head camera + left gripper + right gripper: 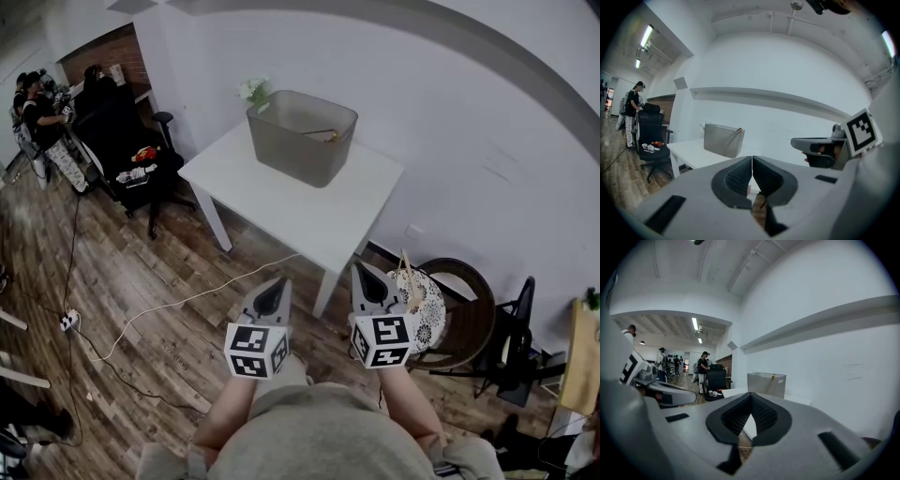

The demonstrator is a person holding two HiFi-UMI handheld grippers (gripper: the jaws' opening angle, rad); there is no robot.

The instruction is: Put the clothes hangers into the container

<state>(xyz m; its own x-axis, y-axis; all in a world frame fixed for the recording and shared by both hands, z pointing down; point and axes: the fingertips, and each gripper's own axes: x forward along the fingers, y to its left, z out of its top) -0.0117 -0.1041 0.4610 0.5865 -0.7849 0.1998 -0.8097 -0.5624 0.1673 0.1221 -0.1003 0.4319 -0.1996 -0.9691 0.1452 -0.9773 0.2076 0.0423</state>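
A grey see-through container (302, 136) stands at the back of a white table (281, 202), near the wall. A wooden hanger tip (326, 136) pokes up at its right rim; it also shows as a small brown tip (738, 131) in the left gripper view. More wooden hanger parts (405, 274) rise from a round chair (464, 323) to my right. My left gripper (278, 286) and right gripper (362, 274) are held side by side in front of the table, well short of the container (766, 383). Both are shut with nothing between the jaws.
A black office chair (141, 173) with small items stands left of the table. People (42, 122) work at the far left. A white cable and power strip (67, 321) lie on the wooden floor. White flowers (253, 91) sit behind the container.
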